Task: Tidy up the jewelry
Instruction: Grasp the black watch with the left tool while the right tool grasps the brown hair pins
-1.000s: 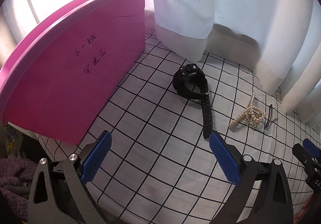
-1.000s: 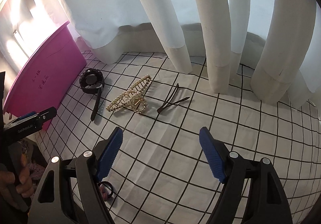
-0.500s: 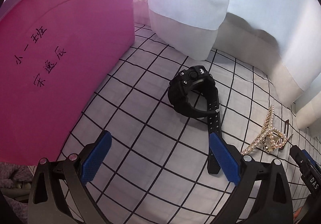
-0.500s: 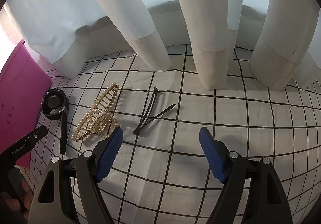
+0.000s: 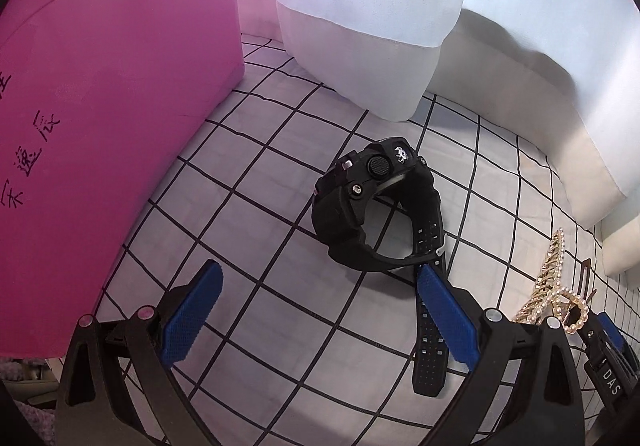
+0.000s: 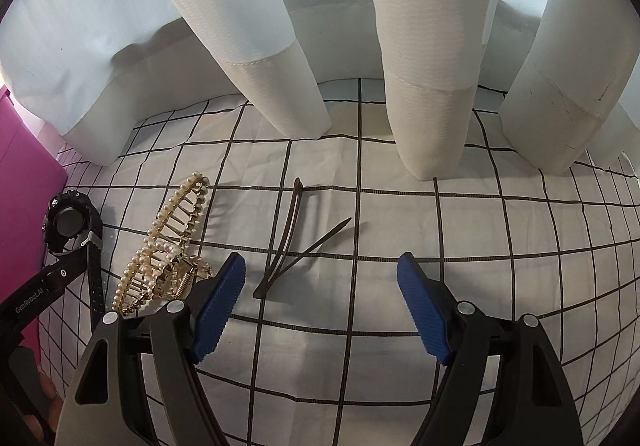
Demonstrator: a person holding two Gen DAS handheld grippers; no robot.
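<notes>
A black wristwatch [image 5: 374, 206] lies on the checked cloth just ahead of my left gripper [image 5: 320, 278], which is open and empty; its right pad [image 5: 444, 320] hangs over the watch strap. A gold pearl hair claw [image 6: 166, 246] lies left of my right gripper [image 6: 322, 266], partly behind its left finger. A dark hair clip [image 6: 294, 234] lies just beyond the right gripper's fingertips, toward the left one. That gripper is open with nothing between its pads. The watch [image 6: 70, 224] and the hair claw [image 5: 556, 294] each show at the edge of the other view.
A pink box [image 5: 104, 106] with handwritten characters stands at the left on the checked cloth [image 6: 400, 226]. White curtain folds [image 6: 432, 66] hang down onto the cloth along the back. The other gripper's tip [image 6: 44, 286] reaches into the right wrist view at the left.
Both grippers have sunk closer to the cloth. The watch now looms larger before the left gripper, and the hair clip sits nearer the right gripper's fingertips. Both stay open.
</notes>
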